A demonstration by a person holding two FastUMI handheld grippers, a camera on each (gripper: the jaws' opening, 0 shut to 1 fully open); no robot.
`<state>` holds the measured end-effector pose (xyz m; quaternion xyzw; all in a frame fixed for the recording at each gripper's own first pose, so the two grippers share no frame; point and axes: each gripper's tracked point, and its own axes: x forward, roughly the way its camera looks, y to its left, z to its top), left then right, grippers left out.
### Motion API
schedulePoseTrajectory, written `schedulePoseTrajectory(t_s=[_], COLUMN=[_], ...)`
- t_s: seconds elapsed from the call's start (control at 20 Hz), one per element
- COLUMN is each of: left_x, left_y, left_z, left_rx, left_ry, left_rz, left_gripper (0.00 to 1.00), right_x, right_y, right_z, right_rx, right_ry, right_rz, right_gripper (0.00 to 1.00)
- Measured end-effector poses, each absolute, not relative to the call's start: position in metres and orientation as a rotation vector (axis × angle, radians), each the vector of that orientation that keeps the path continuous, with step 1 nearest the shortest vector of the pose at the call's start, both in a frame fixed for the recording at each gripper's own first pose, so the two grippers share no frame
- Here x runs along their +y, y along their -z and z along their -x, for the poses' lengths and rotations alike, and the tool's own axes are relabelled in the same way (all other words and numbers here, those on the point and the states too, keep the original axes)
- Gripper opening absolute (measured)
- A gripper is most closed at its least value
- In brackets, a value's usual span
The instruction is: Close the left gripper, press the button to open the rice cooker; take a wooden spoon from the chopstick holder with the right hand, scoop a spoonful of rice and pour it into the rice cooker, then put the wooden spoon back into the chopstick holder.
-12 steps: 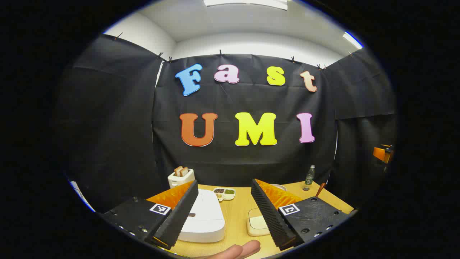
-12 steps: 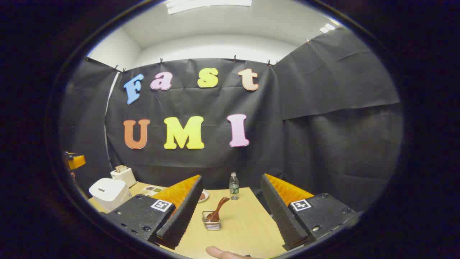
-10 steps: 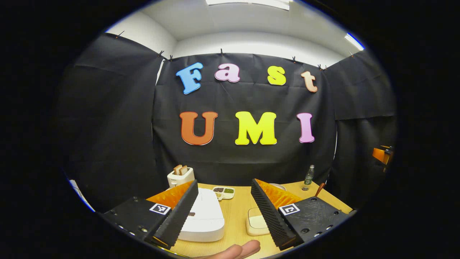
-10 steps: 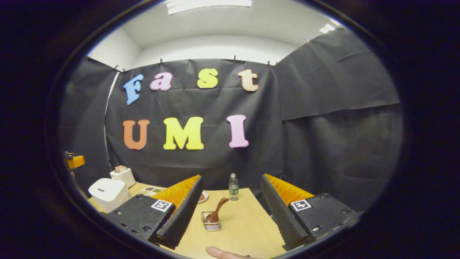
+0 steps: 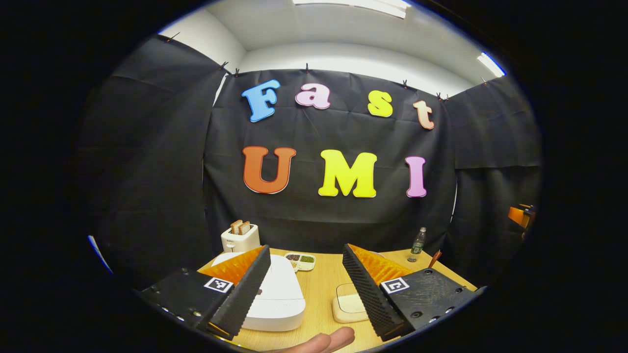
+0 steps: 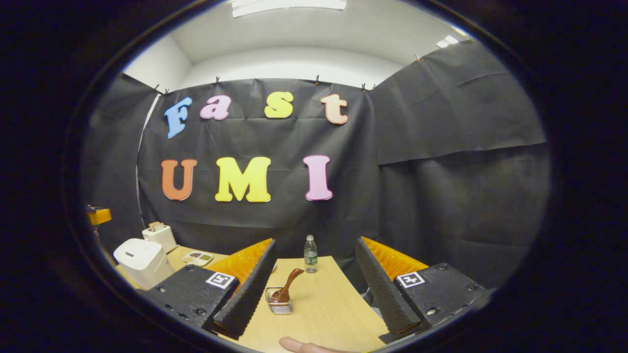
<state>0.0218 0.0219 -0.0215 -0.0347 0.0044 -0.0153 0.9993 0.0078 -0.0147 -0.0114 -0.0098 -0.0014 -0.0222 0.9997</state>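
Left hand-held gripper (image 5: pixel 306 289) gapes above closed rice cooker (image 5: pixel 274 294); a probable wooden spoon (image 5: pixel 435 259) stands far right.

Table (image 6: pixel 333 314) carries rice cooker (image 5: pixel 277 299), chopstick holder (image 6: pixel 278 300).

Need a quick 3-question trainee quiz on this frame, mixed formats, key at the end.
1. True or false: the rice cooker lid is down.
2. The wooden spoon is: A) in the right gripper, B) in the chopstick holder, C) lying flat on the table.
3. Fill in: the left gripper has its fingers ___.

Key: 1 true; 2 B; 3 open.
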Motion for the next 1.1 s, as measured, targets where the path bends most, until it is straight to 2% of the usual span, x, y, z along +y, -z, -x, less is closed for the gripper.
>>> schedulePoseTrajectory(t_s=[0.3, 0.35, 0.4, 0.45, 0.5, 0.55, 0.6, 0.65, 0.7, 0.75, 0.8, 0.85, 1.1], left_x=[0.046, 0.044, 0.045, 0.044, 0.037, 0.035, 0.040, 0.040, 0.042, 0.049, 0.055, 0.057, 0.082], left_y=[0.034, 0.037, 0.040, 0.039, 0.045, 0.049, 0.049, 0.048, 0.046, 0.041, 0.043, 0.052, 0.109], left_z=[-0.043, -0.043, -0.044, -0.044, -0.045, -0.046, -0.043, -0.043, -0.037, -0.036, -0.033, -0.032, -0.051], left_rx=[-0.020, -0.025, -0.026, -0.037, -0.021, -0.005, 0.011, 0.021, 0.023, 0.015, 0.028, 0.067, 0.254], left_ry=[0.011, 0.023, 0.030, 0.052, 0.084, 0.094, 0.090, 0.101, 0.100, 0.080, 0.063, 0.064, -0.020], left_rz=[0.084, 0.074, 0.061, 0.043, 0.034, 0.026, 0.023, 0.019, 0.019, 0.021, 0.024, 0.032, -0.006], left_gripper=[0.93, 0.75, 0.64, 0.64, 0.58, 0.56, 0.31, 0.29, 0.22, 0.15, 0.04, 0.00, 0.00], right_x=[-0.018, -0.016, -0.014, -0.012, -0.012, -0.011, -0.009, -0.008, -0.008, -0.009, -0.010, -0.011, -0.013], right_y=[0.029, 0.034, 0.038, 0.040, 0.042, 0.042, 0.047, 0.050, 0.052, 0.052, 0.055, 0.057, 0.076], right_z=[-0.015, -0.016, -0.017, -0.020, -0.023, -0.025, -0.026, -0.027, -0.027, -0.027, -0.030, -0.031, -0.035], right_rx=[0.023, 0.036, 0.046, 0.053, 0.051, 0.052, 0.059, 0.064, 0.063, 0.060, 0.059, 0.062, 0.087], right_ry=[0.045, 0.036, 0.026, 0.023, 0.022, 0.023, 0.024, 0.024, 0.027, 0.032, 0.040, 0.045, 0.037], right_rz=[0.015, 0.007, 0.001, -0.003, -0.007, -0.010, -0.007, -0.001, 0.006, 0.015, 0.023, 0.025, 0.028], right_gripper=[1.00, 1.00, 1.00, 1.00, 1.00, 1.00, 1.00, 1.00, 1.00, 1.00, 1.00, 1.00, 1.00])
